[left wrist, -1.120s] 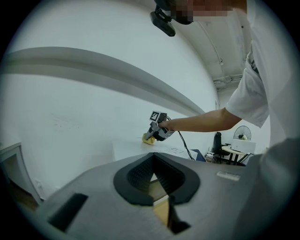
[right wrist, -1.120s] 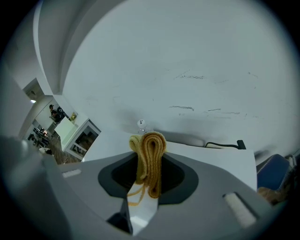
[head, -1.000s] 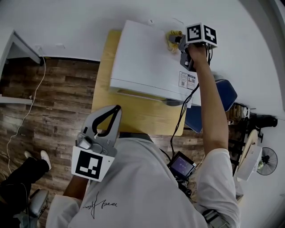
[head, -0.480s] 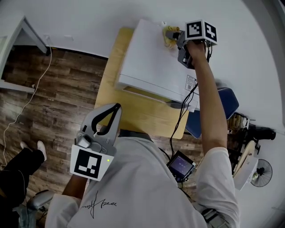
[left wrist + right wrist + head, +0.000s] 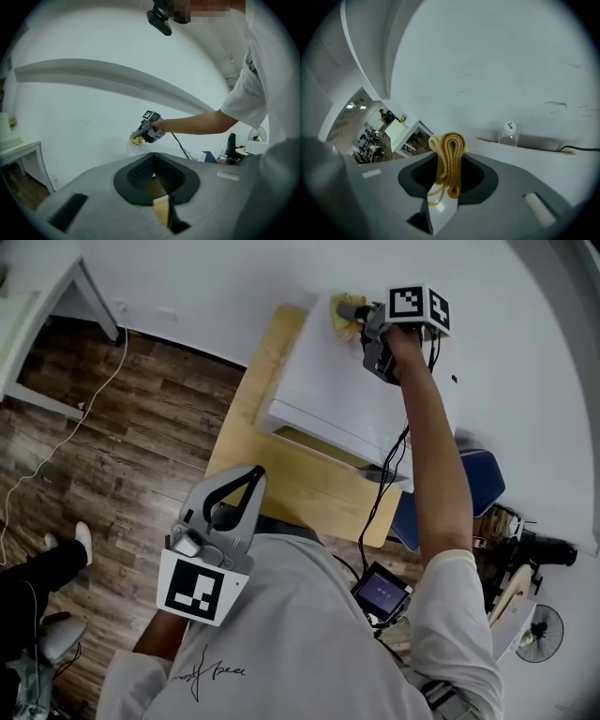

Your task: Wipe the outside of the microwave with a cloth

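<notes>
The right gripper [image 5: 361, 313] is stretched out at arm's length over the white microwave [image 5: 337, 395], its jaws clamped on a folded yellow cloth [image 5: 343, 315]. The right gripper view shows the cloth pinched upright between the two jaws, its looped folds sticking out past the tips. In the head view the cloth lies against the top panel of the microwave, at the rear edge close to the white wall [image 5: 234, 277] and toward the far left corner of the top. The gripper's marker cube [image 5: 419, 307] sits just behind the cloth, above the person's hand. The microwave stands on a light wooden table [image 5: 281, 479], with its front edge toward the person. A black cable [image 5: 380, 488] hangs from the right gripper along the forearm, down to a small screen device [image 5: 380, 592] at the person's waist. The left gripper [image 5: 248, 472] is held low and close to the body, well apart from the microwave, with its jaw tips together and nothing between them. In the right gripper view a clear bottle with a white cap [image 5: 508, 133] shows beyond the cloth, near the wall. A blue seat [image 5: 478, 479] stands to the right of the table, on the wood-plank floor [image 5: 122, 427].
</notes>
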### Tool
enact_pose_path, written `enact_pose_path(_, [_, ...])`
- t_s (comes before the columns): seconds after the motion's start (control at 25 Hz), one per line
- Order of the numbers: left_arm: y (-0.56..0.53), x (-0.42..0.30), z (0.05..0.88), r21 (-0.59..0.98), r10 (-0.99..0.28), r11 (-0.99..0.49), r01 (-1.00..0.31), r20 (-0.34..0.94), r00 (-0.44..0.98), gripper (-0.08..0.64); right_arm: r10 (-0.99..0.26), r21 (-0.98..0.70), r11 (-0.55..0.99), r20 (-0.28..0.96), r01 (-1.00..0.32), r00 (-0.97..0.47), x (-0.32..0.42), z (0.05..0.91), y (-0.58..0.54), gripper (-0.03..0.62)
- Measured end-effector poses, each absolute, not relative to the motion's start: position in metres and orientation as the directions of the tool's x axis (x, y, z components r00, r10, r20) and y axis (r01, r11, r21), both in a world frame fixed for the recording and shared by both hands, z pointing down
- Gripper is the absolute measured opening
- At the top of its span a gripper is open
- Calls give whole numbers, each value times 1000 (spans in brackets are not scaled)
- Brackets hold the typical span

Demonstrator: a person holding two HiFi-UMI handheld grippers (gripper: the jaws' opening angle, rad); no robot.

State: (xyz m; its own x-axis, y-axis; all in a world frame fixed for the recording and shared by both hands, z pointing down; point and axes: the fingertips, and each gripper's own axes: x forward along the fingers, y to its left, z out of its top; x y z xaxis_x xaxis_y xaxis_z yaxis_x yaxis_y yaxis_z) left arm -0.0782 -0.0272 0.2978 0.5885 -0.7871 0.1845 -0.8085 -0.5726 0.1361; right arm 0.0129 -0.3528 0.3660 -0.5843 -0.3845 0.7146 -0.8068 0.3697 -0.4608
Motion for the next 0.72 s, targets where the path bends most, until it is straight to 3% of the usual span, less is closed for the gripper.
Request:
enact_pose_path(0.16, [-26,-81,295,132,-793,-565,-815,186,580,-6,-361,-435,434,718,-789,-595,-13,366,-349,120])
enact_pose_path(0.32, [-21,-71,291,133,-791,-568,-812,183,583,-6,-283,-567,459,636,-684,-718,-38,353,-324,120])
enact_pose_path(0.44, [-17,-72,294,135,-787,-574,-808,184,589,-6,-280,-555,502,622,-664,-732,-45,343,-308,120])
enact_pose_path(0.72, [-19,-65,298,181,-769,-587,-789,178,614,-6,-344,-456,542,646,-706,-682,3,312,-296,120])
